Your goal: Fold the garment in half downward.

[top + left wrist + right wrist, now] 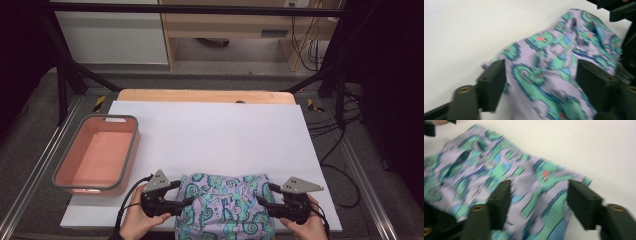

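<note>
Soft, rumpled paisley cloth [225, 205] lies on the smooth white table [210, 130].

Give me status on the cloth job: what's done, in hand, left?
Done: the patterned cloth lies bunched at the near edge of the white sheet. In hand: left gripper and right gripper flank it, jaws open, cloth between them but not pinched. Left, probably: further handling; the pink bin holds nothing.

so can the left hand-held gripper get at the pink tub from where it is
Probably yes. The left hand-held gripper is at the cloth with jaws open, gripping nothing, and the pink tub sits just up and left of it, with bare white table between and nothing blocking.
</note>
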Action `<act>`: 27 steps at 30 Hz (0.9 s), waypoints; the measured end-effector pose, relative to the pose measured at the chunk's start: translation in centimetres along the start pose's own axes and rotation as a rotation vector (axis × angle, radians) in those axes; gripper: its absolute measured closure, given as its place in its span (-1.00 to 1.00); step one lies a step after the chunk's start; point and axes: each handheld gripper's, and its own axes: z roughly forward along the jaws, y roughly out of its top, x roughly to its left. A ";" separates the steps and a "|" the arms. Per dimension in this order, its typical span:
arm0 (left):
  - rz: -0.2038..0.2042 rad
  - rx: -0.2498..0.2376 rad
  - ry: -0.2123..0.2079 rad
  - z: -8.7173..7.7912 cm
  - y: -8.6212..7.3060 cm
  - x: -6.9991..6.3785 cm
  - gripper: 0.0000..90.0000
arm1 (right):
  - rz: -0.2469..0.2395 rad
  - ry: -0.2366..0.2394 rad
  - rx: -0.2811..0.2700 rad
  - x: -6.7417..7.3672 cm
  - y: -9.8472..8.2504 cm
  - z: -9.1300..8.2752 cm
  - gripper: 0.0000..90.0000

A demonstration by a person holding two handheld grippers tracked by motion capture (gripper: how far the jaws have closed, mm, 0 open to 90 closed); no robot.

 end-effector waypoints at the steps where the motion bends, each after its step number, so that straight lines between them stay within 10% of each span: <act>1: -0.009 -0.002 0.003 0.1 0.2 0.2 -0.54 | 0.013 -0.015 -0.001 -0.5 0.5 0.3 -0.28; 17: -0.032 0.041 0.080 3.7 2.2 4.0 -0.85 | 0.088 -0.030 -0.007 -4.2 2.9 3.9 -0.74; 27: -0.094 0.075 0.089 4.9 0.4 5.4 -0.23 | 0.126 -0.053 0.075 -5.4 1.4 4.5 -0.51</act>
